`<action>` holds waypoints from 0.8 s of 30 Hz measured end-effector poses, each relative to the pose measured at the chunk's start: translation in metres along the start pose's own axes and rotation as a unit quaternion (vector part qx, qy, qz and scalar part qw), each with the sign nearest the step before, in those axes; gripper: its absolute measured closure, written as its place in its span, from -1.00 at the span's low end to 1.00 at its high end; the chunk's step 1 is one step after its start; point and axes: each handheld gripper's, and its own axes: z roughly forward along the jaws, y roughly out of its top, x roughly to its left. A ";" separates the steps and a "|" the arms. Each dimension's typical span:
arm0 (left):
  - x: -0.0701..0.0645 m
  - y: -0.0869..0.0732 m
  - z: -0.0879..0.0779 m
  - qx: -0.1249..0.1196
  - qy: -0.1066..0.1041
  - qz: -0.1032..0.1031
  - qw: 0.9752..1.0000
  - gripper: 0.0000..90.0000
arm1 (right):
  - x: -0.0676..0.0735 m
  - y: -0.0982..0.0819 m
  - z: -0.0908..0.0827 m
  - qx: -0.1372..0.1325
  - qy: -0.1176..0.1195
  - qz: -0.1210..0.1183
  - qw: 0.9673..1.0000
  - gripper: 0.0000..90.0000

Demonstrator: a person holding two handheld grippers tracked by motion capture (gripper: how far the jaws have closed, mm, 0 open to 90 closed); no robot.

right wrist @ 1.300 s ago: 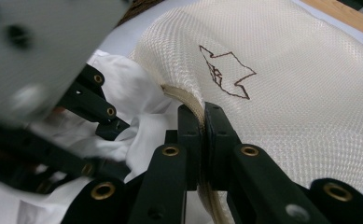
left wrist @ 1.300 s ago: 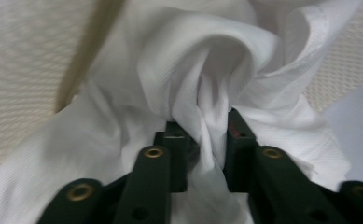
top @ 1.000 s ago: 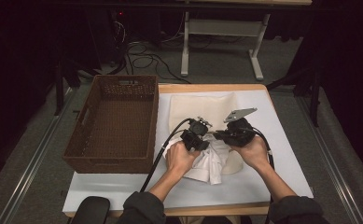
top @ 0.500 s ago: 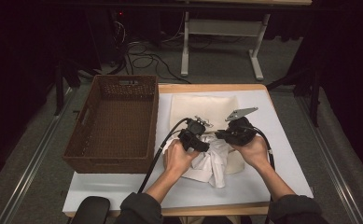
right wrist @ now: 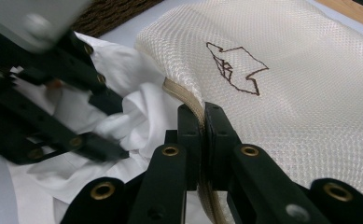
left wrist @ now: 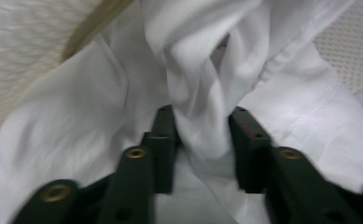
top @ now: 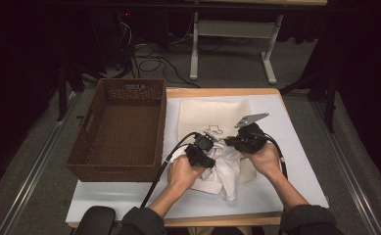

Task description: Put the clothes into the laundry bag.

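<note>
A brown wicker basket (top: 117,129) waits at nine o'clock on the counter (top: 296,147). The left tool (left wrist: 201,123) – jaws just closing – pinches a bunched white garment (left wrist: 76,140), feeding it into the cream mesh laundry bag (right wrist: 310,93); the right tool (right wrist: 203,116) clamps the bag's zipper edge, holding its mouth up.

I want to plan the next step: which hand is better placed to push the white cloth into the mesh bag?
Left. The left gripper has just been closing around a fold of the white cloth, beside the opening. The right gripper is clamped on the mesh bag edge, holding it.
</note>
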 end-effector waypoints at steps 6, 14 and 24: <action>0.003 0.006 -0.010 -0.037 -0.020 -0.021 0.999 0.82 | 0.001 0.001 0.002 0.002 0.004 -0.009 1.000 0.95; 0.009 0.027 0.002 -0.042 -0.007 -0.055 0.998 0.84 | 0.004 0.005 -0.002 -0.008 0.018 -0.001 1.000 0.95; 0.003 0.022 -0.008 -0.052 0.022 -0.031 0.998 0.27 | 0.002 0.002 0.001 -0.002 0.014 -0.008 1.000 0.95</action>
